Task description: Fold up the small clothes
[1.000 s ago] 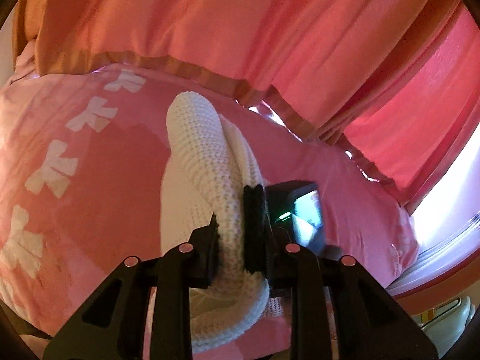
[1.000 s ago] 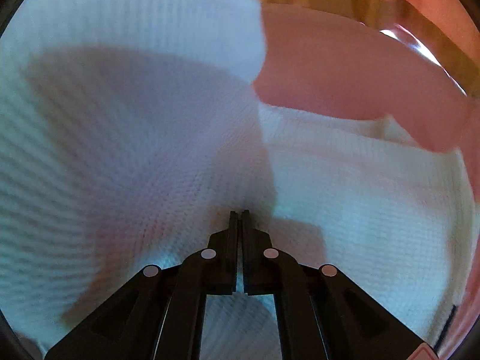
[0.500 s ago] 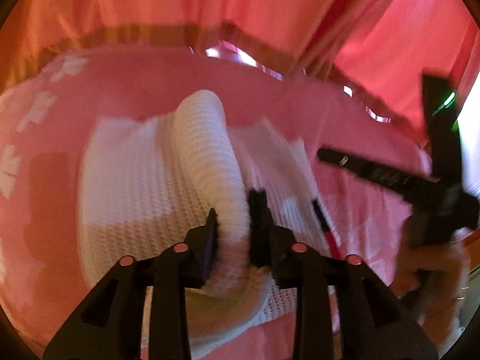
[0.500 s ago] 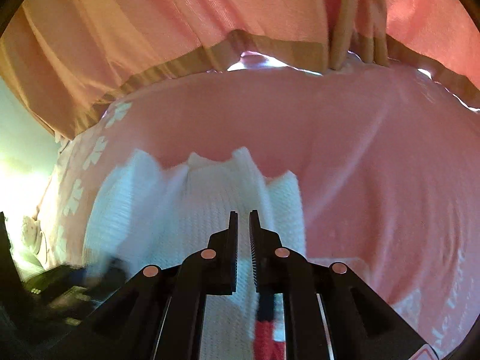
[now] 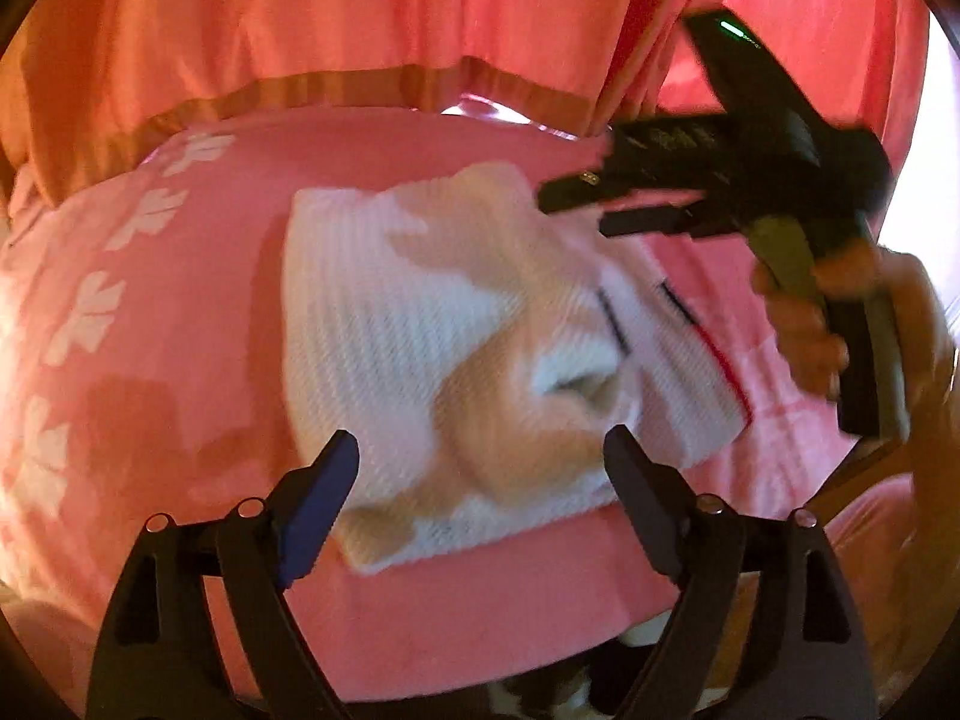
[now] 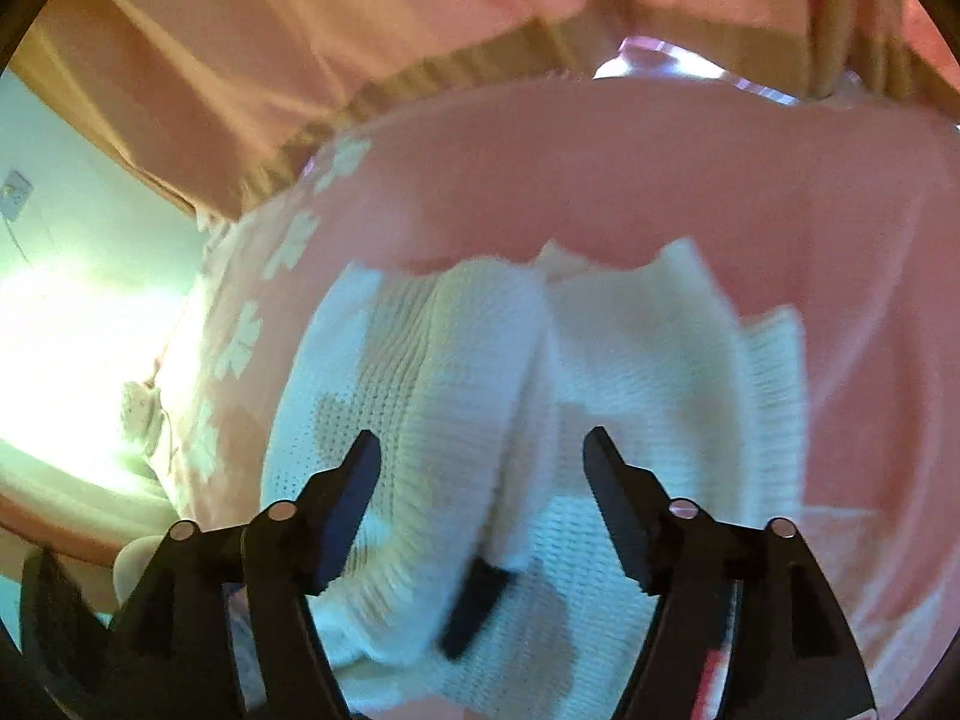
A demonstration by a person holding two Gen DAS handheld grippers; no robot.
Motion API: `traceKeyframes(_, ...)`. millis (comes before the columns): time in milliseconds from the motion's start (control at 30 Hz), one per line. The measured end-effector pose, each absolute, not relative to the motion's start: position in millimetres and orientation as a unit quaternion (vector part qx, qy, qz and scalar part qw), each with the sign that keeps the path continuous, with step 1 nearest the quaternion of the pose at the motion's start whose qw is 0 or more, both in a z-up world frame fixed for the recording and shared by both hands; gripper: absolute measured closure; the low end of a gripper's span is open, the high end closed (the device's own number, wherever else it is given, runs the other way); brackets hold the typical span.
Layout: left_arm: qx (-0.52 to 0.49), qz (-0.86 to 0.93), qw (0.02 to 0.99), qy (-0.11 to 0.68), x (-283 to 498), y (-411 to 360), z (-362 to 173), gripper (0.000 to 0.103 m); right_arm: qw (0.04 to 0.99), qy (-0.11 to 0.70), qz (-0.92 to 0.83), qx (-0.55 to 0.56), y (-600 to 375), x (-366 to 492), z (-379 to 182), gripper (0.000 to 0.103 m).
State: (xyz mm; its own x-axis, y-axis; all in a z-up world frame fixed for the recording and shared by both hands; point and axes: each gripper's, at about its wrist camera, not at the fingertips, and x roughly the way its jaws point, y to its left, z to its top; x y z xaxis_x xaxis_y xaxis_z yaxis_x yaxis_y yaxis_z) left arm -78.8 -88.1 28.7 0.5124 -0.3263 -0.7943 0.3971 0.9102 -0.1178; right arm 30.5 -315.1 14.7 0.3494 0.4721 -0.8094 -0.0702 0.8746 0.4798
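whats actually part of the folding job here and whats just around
Part of the job:
white knit garment
left gripper, jaws just opened, clear of the knit
right gripper, jaws just opened, clear of the knit

Just around:
pink bedspread
pink curtain

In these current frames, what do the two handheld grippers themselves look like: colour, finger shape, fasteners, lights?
The left gripper and the right gripper are matte black, each with two angular, wedge-tipped fingers on slotted arms, fastened with small round silver rivets. In the left wrist view, the right gripper shows a blocky black body with a green light and a grey-green handle. No sleeve or cable is visible.
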Motion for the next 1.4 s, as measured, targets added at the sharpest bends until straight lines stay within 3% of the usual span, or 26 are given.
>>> traceKeyframes(100, 0.054, -0.205, 0.863, 0.458, -86.9, -88.8, 13.9, 0.021, 0.782, 0.573, 0.167, 0.177, -292.9, 37.9, -4.9, 0.033)
traceKeyframes(133, 0.051, -0.210, 0.859, 0.464, -86.9, -90.0, 9.6, 0.021, 0.783, 0.575, 0.162, 0.171, -288.0, 38.3, -7.8, 0.041)
traceKeyframes(167, 0.048, -0.214, 0.855, 0.469, -88.7, -89.4, 5.2, 0.021, 0.788, 0.572, 0.158, 0.165, -284.8, 37.2, -8.2, 0.053)
traceKeyframes(200, 0.048, -0.211, 0.854, 0.474, -89.5, -88.7, 1.6, 0.021, 0.791, 0.566, 0.163, 0.166, -282.9, 36.3, -5.4, 0.085)
traceKeyframes(433, 0.037, -0.211, 0.856, 0.470, -92.4, -82.7, 5.3, 0.020, 0.840, 0.474, 0.172, 0.204, -345.5, 5.3, 61.9, 0.086)
traceKeyframes(600, 0.036, -0.207, 0.852, 0.479, -90.8, -89.6, -2.3, 0.020, 0.801, 0.575, 0.056, 0.158, -381.7, 12.3, -13.6, 0.082)
traceKeyframes(733, 0.027, -0.211, 0.852, 0.478, -86.0, -95.8, 0.4, 0.020, 0.816, 0.542, 0.083, 0.184, -388.8, -11.0, 2.4, 0.069)
traceKeyframes(833, 0.032, -0.210, 0.858, 0.468, -84.2, -98.2, 5.5, 0.017, 0.831, 0.512, 0.115, 0.187, -389.5, -53.2, 23.9, 0.043)
traceKeyframes(1033, 0.030, -0.203, 0.857, 0.472, -74.1, -101.5, 1.3, 0.016, 0.819, 0.510, 0.137, 0.224, -372.9, -111.8, 6.8, 0.040)
traceKeyframes(1067, 0.034, -0.203, 0.857, 0.473, -72.7, -103.6, -1.4, 0.016, 0.816, 0.518, 0.138, 0.218, -364.5, -113.5, 0.8, 0.042)
traceKeyframes(1100, 0.038, -0.202, 0.857, 0.472, -72.1, -104.7, -3.3, 0.016, 0.814, 0.528, 0.133, 0.202, -358.4, -113.9, -8.6, 0.065)
traceKeyframes(1133, 0.044, -0.199, 0.857, 0.473, -70.6, -105.6, -6.0, 0.016, 0.813, 0.534, 0.130, 0.192, -354.7, -110.9, -14.8, 0.095)
traceKeyframes(1300, 0.050, -0.189, 0.856, 0.478, -70.4, -100.7, -10.1, 0.016, 0.854, 0.476, 0.092, 0.192, -383.7, -138.5, 21.6, 0.095)
traceKeyframes(1400, 0.056, -0.186, 0.856, 0.480, -71.1, -99.6, -13.3, 0.015, 0.835, 0.519, 0.063, 0.170, -390.2, -133.7, -8.6, 0.093)
